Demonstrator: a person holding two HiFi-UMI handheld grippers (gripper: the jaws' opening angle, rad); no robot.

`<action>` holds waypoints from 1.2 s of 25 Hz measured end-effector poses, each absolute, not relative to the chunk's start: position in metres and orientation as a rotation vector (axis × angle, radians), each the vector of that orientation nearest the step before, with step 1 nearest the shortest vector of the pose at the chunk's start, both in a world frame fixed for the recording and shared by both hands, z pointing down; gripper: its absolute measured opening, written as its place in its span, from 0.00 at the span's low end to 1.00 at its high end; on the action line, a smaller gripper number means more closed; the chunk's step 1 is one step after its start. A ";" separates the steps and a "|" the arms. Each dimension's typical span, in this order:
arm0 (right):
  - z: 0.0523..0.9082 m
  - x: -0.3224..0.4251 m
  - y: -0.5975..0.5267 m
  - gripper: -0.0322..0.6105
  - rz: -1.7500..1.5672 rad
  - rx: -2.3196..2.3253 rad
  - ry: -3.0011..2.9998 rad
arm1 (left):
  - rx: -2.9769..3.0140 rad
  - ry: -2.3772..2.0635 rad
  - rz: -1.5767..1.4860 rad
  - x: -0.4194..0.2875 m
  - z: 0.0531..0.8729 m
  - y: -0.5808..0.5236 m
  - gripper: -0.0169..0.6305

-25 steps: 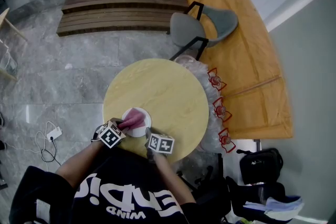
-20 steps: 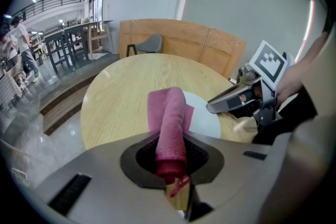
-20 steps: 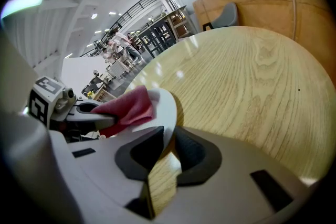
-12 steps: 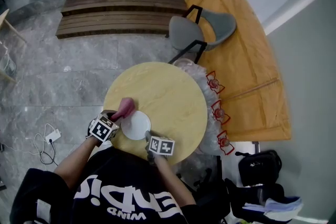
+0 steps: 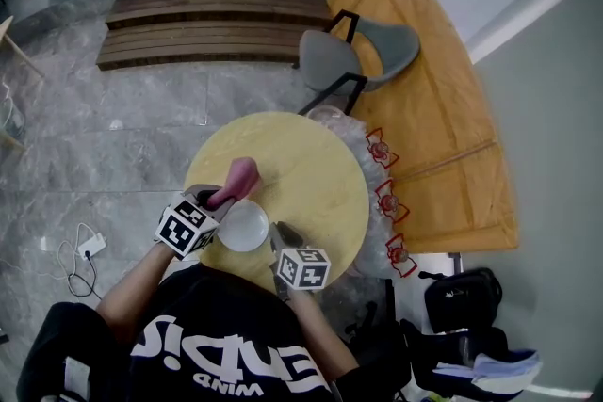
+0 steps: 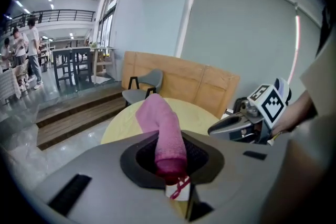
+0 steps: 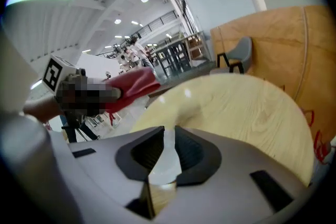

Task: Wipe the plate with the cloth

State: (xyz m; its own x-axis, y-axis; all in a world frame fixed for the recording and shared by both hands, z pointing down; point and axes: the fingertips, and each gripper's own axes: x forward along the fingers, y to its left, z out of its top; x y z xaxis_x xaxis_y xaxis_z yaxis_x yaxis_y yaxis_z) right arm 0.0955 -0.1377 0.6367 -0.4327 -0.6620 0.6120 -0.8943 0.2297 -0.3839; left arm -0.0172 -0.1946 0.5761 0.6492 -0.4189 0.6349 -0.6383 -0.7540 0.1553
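The plate [image 5: 243, 227], rim pinched in your right gripper [image 5: 276, 236], lies just nearer you than the cloth [image 5: 240, 176] clenched in your left gripper [image 5: 219, 200].

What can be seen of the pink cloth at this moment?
The cloth is pink, a soft towel-like fabric rolled into a thick tube. One end is clamped in the left gripper, whose jaws are shut on it; the rest sticks out forward and slightly upward above the round table. It sits past the far edge of the white plate, not on it. Nothing else visibly touches it.
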 end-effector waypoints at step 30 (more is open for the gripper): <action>0.437 0.090 -0.141 0.08 0.187 1.837 -2.404 | 2.933 -1.092 0.229 0.005 0.444 -0.180 0.11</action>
State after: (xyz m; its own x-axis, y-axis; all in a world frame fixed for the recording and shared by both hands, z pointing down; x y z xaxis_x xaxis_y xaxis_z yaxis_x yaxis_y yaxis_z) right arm 0.0903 -0.1405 0.4374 -0.2615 -0.9515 0.1618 -0.9651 0.2601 -0.0307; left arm 0.0048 -0.1802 0.4442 0.7471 -0.6503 0.1376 -0.6508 -0.7577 -0.0480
